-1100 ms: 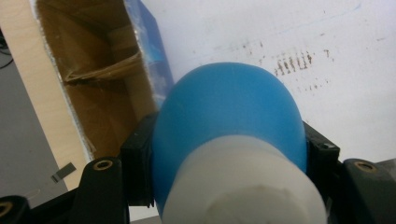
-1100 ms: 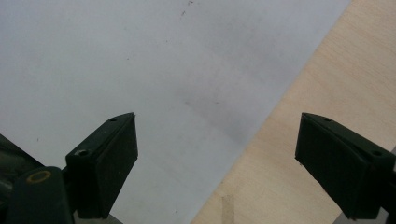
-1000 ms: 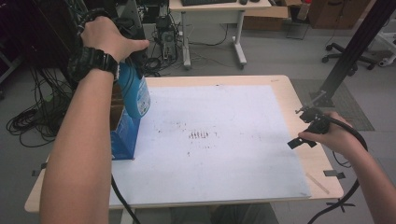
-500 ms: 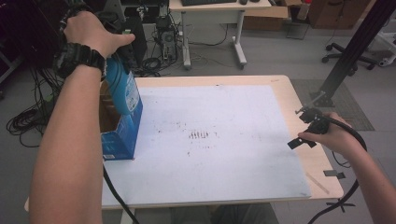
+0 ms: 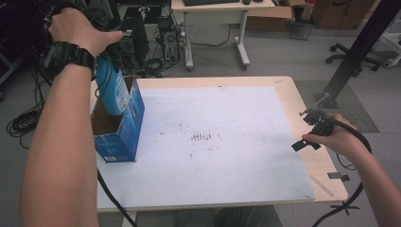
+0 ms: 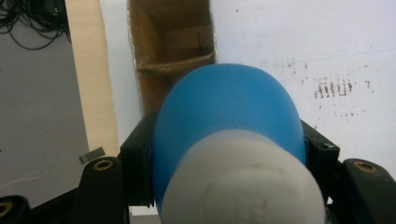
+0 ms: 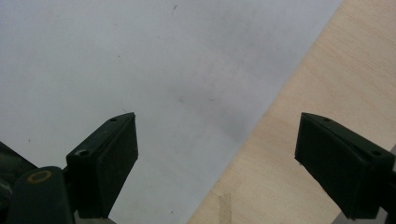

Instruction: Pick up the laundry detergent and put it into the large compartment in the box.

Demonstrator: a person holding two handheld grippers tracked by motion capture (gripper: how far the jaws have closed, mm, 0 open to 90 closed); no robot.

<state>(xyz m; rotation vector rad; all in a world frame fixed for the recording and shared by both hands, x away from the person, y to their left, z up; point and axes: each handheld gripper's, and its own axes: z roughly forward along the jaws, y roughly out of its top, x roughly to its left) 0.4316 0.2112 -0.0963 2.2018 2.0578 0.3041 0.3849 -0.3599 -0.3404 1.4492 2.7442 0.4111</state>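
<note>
A blue bottle (image 5: 113, 92) with a white cap (image 6: 243, 186) hangs upright over the open top of a blue cardboard box (image 5: 120, 142) at the table's left edge. My left gripper (image 6: 229, 154) is shut on the bottle's sides near its cap, with a hand wrapped over it. Past the bottle's rounded bottom I look into the brown inside of the box (image 6: 173, 42). At the table's right edge, my right gripper (image 5: 302, 130) rests low, its jaws open and nothing between them. In the right gripper view, my right gripper (image 7: 217, 158) spans the white sheet's edge.
A white sheet (image 5: 222, 142) with dark smudges in its middle covers most of the wooden table (image 5: 326, 165). Bits of black tape lie near the right front corner. Cables, a desk and a black stand are on the floor beyond the table.
My left hand has moved left and slightly up with the bottle, so more of the bottle stands out of the box. The right hand has stayed put.
</note>
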